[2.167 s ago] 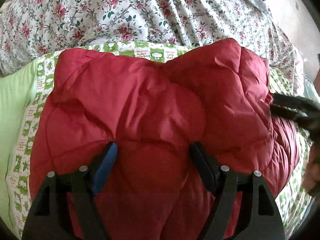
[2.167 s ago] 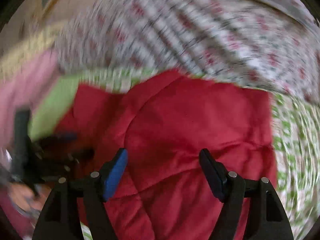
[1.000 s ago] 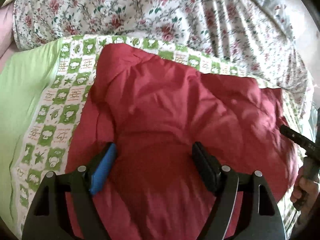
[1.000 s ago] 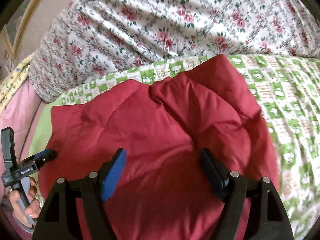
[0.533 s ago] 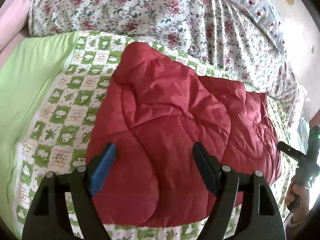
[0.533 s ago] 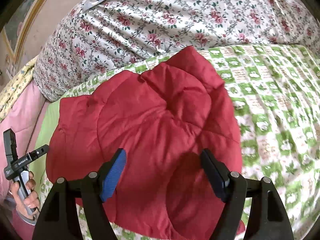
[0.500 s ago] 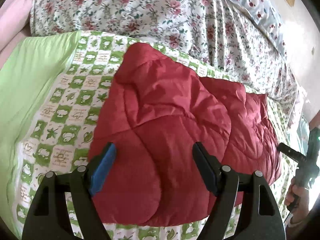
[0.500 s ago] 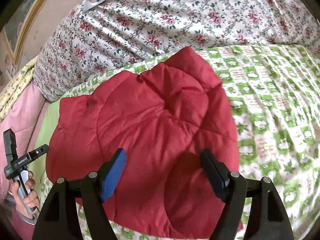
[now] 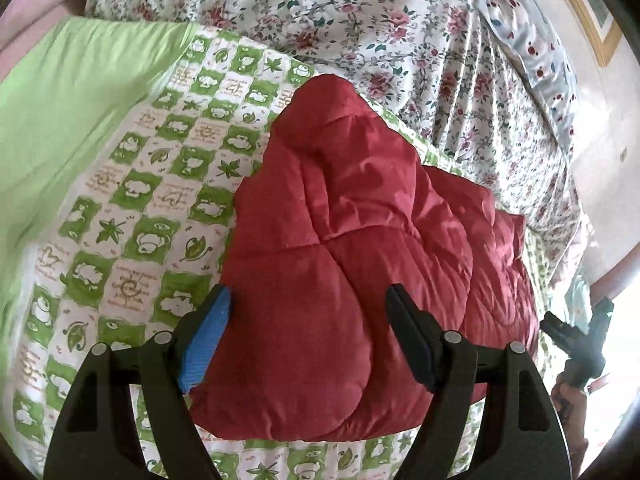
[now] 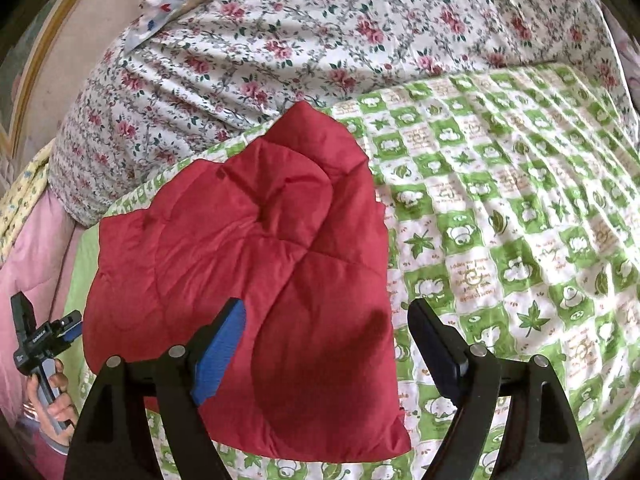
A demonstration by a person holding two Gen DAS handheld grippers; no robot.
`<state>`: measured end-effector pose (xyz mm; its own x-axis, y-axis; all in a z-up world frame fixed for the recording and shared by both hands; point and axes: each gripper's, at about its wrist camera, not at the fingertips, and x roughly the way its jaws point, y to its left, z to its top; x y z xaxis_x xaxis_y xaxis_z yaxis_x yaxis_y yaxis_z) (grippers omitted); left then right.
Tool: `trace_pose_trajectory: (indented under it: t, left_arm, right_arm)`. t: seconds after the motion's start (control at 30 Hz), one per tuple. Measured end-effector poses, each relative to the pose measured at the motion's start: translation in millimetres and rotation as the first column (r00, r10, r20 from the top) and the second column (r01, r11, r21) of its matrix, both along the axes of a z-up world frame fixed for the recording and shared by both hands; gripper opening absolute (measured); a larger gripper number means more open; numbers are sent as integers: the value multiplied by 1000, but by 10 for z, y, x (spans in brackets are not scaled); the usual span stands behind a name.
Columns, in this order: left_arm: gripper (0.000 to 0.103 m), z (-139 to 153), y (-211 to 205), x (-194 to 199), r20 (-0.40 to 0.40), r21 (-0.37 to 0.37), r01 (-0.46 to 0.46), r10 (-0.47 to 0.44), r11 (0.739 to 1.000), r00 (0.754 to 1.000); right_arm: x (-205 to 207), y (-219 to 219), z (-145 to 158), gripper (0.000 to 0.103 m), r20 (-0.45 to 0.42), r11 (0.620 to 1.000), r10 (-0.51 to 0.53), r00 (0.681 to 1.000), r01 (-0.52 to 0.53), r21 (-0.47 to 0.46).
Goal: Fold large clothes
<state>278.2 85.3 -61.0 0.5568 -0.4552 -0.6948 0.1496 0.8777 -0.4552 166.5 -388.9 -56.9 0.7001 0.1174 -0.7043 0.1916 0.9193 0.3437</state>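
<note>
Green-checked bedspread (image 10: pixel 500 216) carries the folded red puffer jacket (image 9: pixel 360 264), near the floral pillows. Both claws, left claw (image 9: pixel 308 336) and right claw (image 10: pixel 328 352), gape empty, right's just widened. Light, springy, slippery: pinch a quilted edge.

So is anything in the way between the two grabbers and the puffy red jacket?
Nothing visible. The folded puffy red quilted jacket lies bare on the green-and-white checked bedspread, and both the left gripper and right gripper hang open above it.

A home bedroom: bed with green checked quilt (image 10: pixel 500 200), floral duvet (image 10: pixel 320 40), framed picture (image 9: pixel 588 4) on the wall.
</note>
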Motion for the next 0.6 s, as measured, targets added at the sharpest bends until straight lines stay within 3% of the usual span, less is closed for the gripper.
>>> trace_pose_trajectory:
  t: [0.27, 0.37, 0.6]
  left_arm:
    - [83, -205, 116, 174, -72, -105, 5, -12, 994, 997]
    - [84, -366, 150, 297, -125, -179, 13, -36, 984, 991]
    - [98, -607, 74, 451, -178, -293, 14, -69, 956, 982]
  right_arm:
    - [52, -151, -217, 87, -29, 994, -7, 1000, 10, 110]
    - [94, -233, -331, 88, -39, 983, -7, 999, 14, 182]
    - [300, -248, -539, 90, -51, 946, 28, 998, -10, 324]
